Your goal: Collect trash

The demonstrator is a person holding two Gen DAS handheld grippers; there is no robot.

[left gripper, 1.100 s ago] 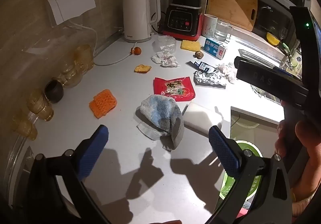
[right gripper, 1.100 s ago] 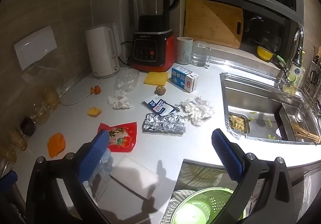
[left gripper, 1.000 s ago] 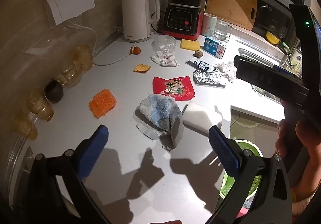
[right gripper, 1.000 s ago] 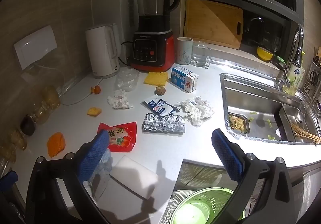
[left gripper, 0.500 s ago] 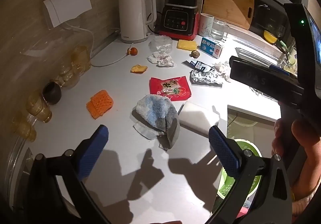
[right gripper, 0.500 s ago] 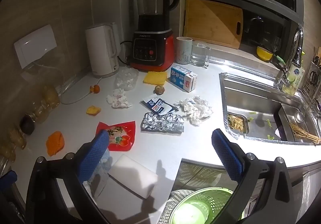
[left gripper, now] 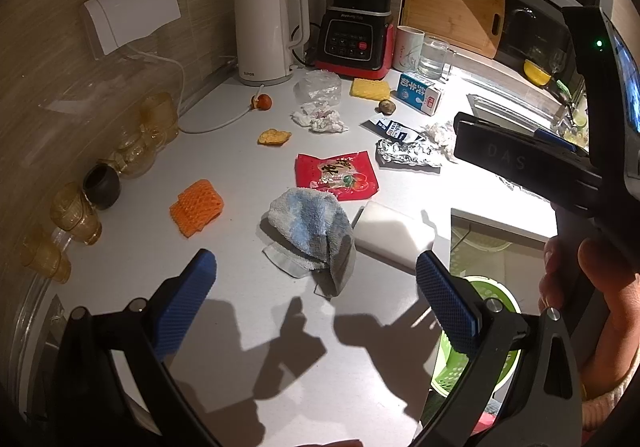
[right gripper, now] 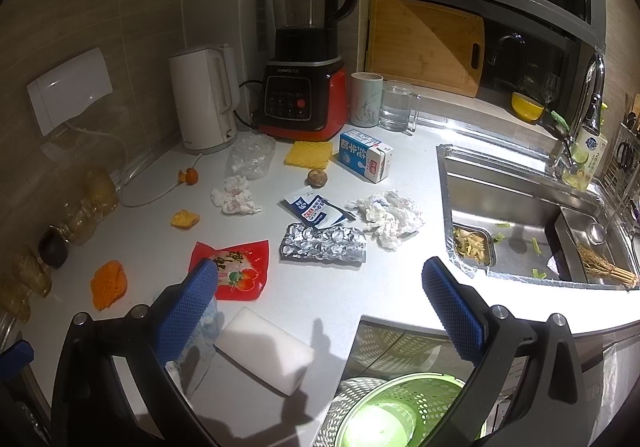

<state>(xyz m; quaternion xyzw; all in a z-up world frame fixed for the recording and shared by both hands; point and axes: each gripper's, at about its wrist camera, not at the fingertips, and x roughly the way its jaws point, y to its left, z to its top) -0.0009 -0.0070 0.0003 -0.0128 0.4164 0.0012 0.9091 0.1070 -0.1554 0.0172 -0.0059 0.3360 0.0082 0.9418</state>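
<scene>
Trash lies scattered on the white counter (left gripper: 224,175): a red snack wrapper (left gripper: 336,175) (right gripper: 234,271), crumpled foil (left gripper: 408,153) (right gripper: 324,243), a blue-white sachet (right gripper: 314,211), crumpled tissues (right gripper: 390,217) (left gripper: 318,119), an orange net (left gripper: 196,207) and a milk carton (right gripper: 364,155). A green perforated bin (right gripper: 392,407) (left gripper: 476,331) stands below the counter edge. My left gripper (left gripper: 316,303) is open and empty above the near counter, short of a blue-grey cloth (left gripper: 312,227). My right gripper (right gripper: 320,307) is open and empty above the counter edge and bin.
A white sponge block (right gripper: 264,355) lies by the cloth. A kettle (right gripper: 204,99), a blender (right gripper: 306,47), a mug (right gripper: 366,99) and a glass jug (right gripper: 398,107) stand at the back. The sink (right gripper: 520,215) is at the right. Amber glasses (left gripper: 76,211) line the left wall.
Both grippers have drifted slightly back and up from the counter, so the trash looks a little farther away. Both stay open and empty.
</scene>
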